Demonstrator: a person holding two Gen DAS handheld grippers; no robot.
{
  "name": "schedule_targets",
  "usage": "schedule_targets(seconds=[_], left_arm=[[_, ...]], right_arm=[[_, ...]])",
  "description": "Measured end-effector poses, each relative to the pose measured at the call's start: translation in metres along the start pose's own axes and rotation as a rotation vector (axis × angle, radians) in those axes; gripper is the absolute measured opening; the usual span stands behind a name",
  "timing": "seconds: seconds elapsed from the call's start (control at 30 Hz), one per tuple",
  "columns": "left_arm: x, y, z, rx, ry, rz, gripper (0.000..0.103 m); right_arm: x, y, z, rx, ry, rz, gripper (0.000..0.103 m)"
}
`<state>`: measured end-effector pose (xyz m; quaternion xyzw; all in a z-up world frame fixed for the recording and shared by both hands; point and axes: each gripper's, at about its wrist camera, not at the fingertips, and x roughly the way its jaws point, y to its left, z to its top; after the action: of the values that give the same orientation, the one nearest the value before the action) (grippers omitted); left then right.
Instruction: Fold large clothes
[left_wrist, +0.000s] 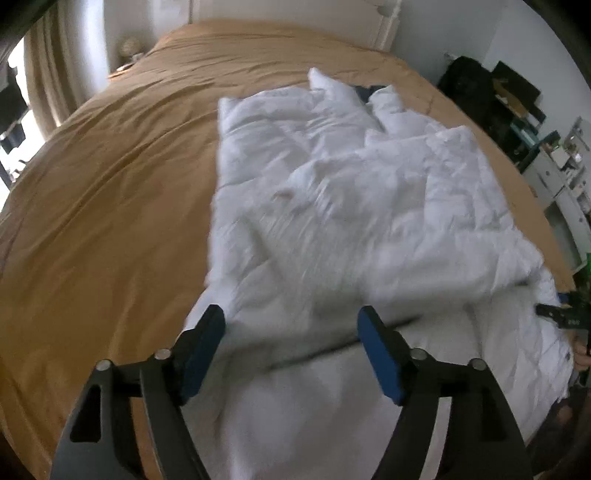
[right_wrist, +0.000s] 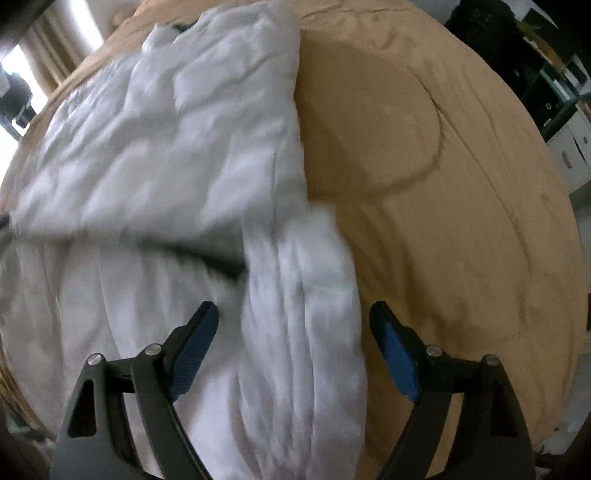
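Tan bedding covers a wide bed (left_wrist: 110, 192) that fills both views, and a white quilted garment (left_wrist: 332, 192) lies spread on it.

Left hand-held gripper (left_wrist: 291, 325): its blue-padded fingers (left_wrist: 380, 362) stand wide apart above the near part of the garment, with nothing pinched between them. Beyond them a folded edge of the cloth crosses from left to right, and the upper layer runs away toward the head of the bed, rumpled, with a dark patch showing at its far end. Bare tan cover lies to the left of the garment.

Right hand-held gripper (right_wrist: 293, 317): its fingers (right_wrist: 195, 347) are also spread wide and grip nothing. A thick white fold of the garment (right_wrist: 303, 295) lies under the gap between them; whether the pads touch it I cannot tell.

Around the bed: curtains (left_wrist: 48, 74) and a bright window on the left, dark bags (left_wrist: 476, 92) and white shelving (left_wrist: 565, 173) on the right.

Only the left wrist view shows the other gripper, at its right edge over the garment's border, with part of a hand (left_wrist: 581, 360) below it. Only the right wrist view shows the broad bare cover to the garment's right, marked by a curved crease (right_wrist: 432, 147). Both near fields are blurred.
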<state>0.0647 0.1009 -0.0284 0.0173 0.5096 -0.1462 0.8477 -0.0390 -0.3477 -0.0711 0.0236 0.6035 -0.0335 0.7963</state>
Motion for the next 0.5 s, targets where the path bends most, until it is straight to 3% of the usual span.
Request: schedule_targets(seconds=[0.07,0.2,0.3,0.37,0.4,0.43,0.47,0.5], left_arm=[[-0.005,0.012,-0.014,-0.015,0.015,0.032,0.075],[-0.002,0.026,-0.029,-0.083,0.030,-0.033,0.079],[0.003,0.025,-0.041,-0.080,0.057,-0.073,0.079],[0.000,0.024,-0.050,-0.066,0.058,-0.094,0.074],[0.000,0.024,-0.052,-0.058,0.059,-0.087,0.066],[0.003,0.026,-0.054,-0.069,0.066,-0.055,0.042],[0.005,0.031,-0.055,-0.095,0.081,-0.051,0.026],[0.005,0.035,-0.053,-0.126,0.079,-0.064,0.018]], right_arm=[[0.002,-0.003,-0.019,-0.001,0.029,0.023,0.084],[0.002,-0.009,-0.049,0.037,0.047,0.126,0.084],[0.001,-0.010,-0.060,0.080,0.045,0.224,0.084],[0.001,-0.006,-0.067,0.080,0.030,0.242,0.080],[0.000,-0.003,-0.069,0.069,0.024,0.235,0.066],[-0.001,0.000,-0.071,0.053,0.020,0.234,0.049],[-0.001,0.001,-0.071,0.051,0.020,0.242,0.042],[-0.002,0.005,-0.072,0.060,0.018,0.256,0.030]])
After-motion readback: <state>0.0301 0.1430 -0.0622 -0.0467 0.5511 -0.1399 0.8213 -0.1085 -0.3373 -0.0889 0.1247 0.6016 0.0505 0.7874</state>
